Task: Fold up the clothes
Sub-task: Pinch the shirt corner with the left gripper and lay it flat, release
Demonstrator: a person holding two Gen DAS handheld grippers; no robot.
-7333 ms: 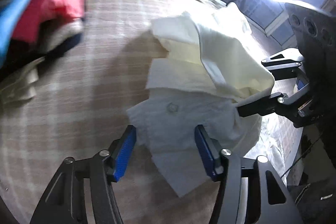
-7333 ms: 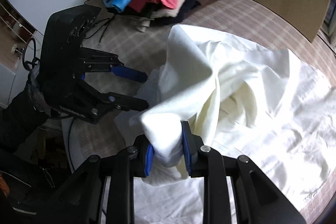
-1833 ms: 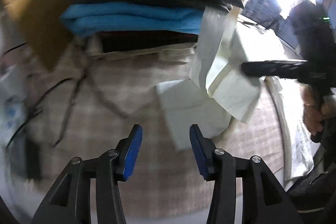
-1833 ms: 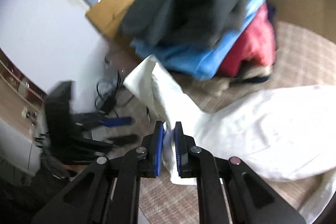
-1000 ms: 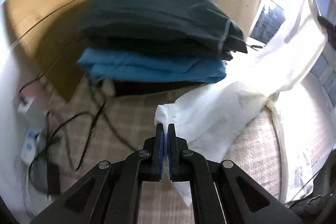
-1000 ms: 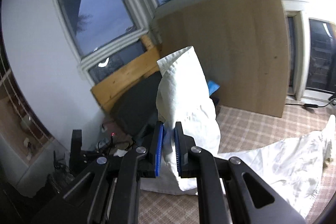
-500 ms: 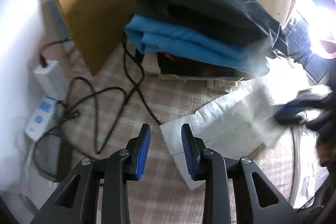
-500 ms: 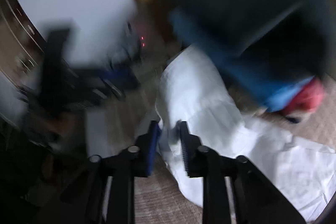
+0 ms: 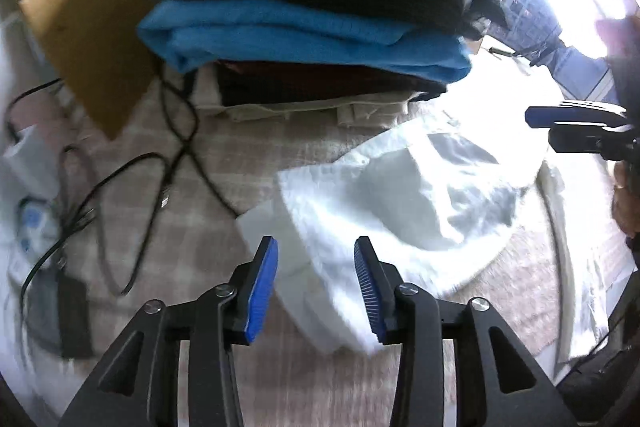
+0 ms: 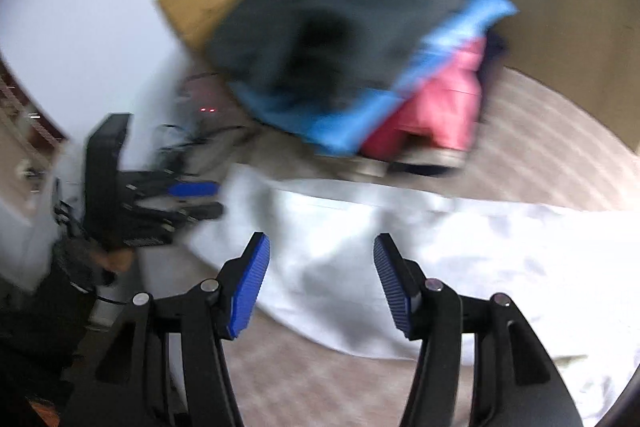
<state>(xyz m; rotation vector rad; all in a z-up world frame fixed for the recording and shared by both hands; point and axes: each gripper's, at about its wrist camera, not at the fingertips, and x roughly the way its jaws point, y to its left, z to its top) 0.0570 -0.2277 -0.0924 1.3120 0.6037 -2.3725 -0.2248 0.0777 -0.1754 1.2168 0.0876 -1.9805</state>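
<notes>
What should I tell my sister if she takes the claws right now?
Left claw: open, holding nothing, over the near corner of the white garment.
Right claw: open, empty, above the same garment.
The garment lies loosely bunched on the checked cover, in front of the folded pile.
Done: rough fold, laid down.
Left: probably tidy it and stack it on the pile.

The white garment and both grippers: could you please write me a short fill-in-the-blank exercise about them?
1. The left gripper has its jaws ____.
2. The right gripper grips ____.
3. The white garment lies in front of a stack of folded clothes whose top piece is dark ____.

Missing words: open; nothing; grey
</notes>
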